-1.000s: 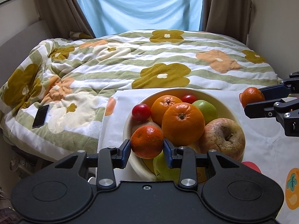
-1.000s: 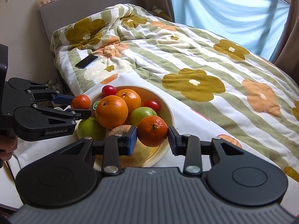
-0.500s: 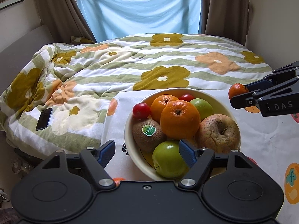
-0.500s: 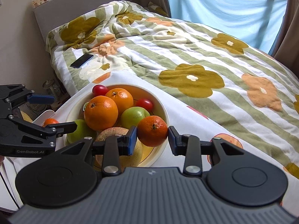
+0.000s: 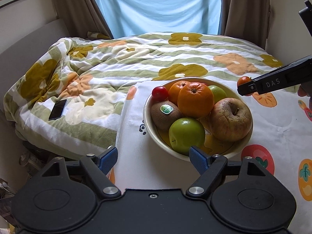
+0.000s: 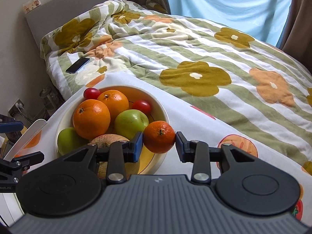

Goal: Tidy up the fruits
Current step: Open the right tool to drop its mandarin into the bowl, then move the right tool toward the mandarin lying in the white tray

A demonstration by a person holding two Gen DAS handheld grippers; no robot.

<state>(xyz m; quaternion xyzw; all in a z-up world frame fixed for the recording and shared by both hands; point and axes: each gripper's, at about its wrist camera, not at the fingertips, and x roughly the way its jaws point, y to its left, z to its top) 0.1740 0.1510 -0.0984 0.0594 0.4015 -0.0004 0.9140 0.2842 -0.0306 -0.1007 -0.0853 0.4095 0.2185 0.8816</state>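
Observation:
A cream bowl (image 5: pixel 148 124) on the fruit-print cloth holds two oranges (image 5: pixel 195 99), two green apples (image 5: pixel 186 134), a stickered kiwi (image 5: pixel 165 115), a brownish apple (image 5: pixel 231 120) and small red tomatoes (image 5: pixel 159 93). My left gripper (image 5: pixel 153 157) hovers at the bowl's near rim, its jaws opening with nothing between them. My right gripper (image 6: pixel 159 143) is shut on a mandarin (image 6: pixel 159 136) held over the bowl's (image 6: pixel 163 117) right rim. From the left wrist, that mandarin (image 5: pixel 242 81) peeks out behind the right gripper's fingers (image 5: pixel 253 86).
A bed with a flowered quilt (image 5: pixel 175 58) lies behind the table, with a dark phone (image 5: pixel 58 109) on it at the left. The tablecloth (image 5: pixel 273 128) stretches right of the bowl. The table's left edge drops beside the bowl. A white board (image 6: pixel 25 134) leans there.
My left gripper let go of the mandarin it held over the bowl, opened wide and drew back. The right gripper, still holding its mandarin, shifted down beside the bowl's right rim.

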